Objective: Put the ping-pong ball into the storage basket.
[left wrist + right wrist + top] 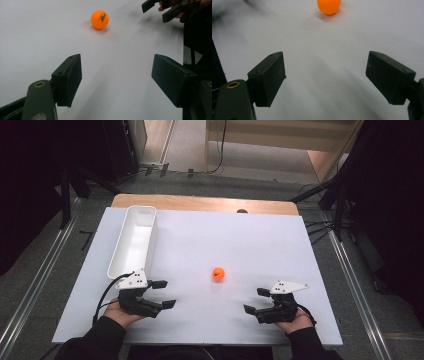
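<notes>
An orange ball (218, 274) lies on the white table (225, 235), between the two hands and a little farther from the person. My left gripper (164, 294) rests at the near left, jaws apart with nothing between them. In the left gripper view the orange ball (99, 19) sits ahead of the left gripper (116, 80), and the right gripper's jaws show at the top right. My right gripper (256, 300) rests at the near right, open and empty. The orange ball (329, 6) lies ahead of the right gripper (325, 77) in its own view.
A long white bin (134, 241) stands lengthwise along the table's left side, just beyond the left hand. A wooden strip (200, 202) runs along the far edge. Dark stands and cables flank the table on the floor.
</notes>
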A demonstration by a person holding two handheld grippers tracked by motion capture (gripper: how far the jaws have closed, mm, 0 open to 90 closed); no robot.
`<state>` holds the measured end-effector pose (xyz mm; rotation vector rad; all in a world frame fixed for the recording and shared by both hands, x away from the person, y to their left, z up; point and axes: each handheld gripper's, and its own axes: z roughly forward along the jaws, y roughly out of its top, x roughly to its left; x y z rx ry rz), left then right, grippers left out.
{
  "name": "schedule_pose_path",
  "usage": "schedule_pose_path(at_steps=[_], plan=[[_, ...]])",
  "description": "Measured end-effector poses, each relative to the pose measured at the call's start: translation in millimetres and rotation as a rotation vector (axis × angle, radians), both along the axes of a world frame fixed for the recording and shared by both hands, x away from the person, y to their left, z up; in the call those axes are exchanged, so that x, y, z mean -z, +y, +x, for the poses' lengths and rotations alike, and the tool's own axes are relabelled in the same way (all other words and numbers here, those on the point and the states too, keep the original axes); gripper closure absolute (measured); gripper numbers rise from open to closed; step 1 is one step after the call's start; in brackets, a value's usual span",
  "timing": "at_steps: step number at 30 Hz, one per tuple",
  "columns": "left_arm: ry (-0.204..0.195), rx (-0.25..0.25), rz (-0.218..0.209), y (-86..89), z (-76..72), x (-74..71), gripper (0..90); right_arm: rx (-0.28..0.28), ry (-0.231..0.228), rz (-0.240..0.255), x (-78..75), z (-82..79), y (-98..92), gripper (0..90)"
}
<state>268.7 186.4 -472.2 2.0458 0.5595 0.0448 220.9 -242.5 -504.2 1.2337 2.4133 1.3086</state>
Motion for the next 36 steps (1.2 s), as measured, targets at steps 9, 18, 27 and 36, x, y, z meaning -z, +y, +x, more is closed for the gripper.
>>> schedule_pose_path(at_steps=[9,18,27,36], plan=[[0.009,0.008,0.005,-12.5,-2.0,-3.6,6.6,0.005,-0.005,0.0,-0.3,0.5,-0.6,14.6],[0.013,-0.013,-0.018,-21.8,0.5,-5.5,0.0,0.015,-0.001,0.001,-1.4,-1.0,-1.8,14.6],[0.005,-0.028,-0.044,-26.6,4.9,-9.4,0.0,0.019,-0.008,-0.004,-1.2,-0.8,-3.0,14.6],[-0.016,-0.039,-0.039,-37.7,10.3,-12.1,0.0,0.024,0.001,-0.003,-1.2,-0.1,-3.8,14.6]])
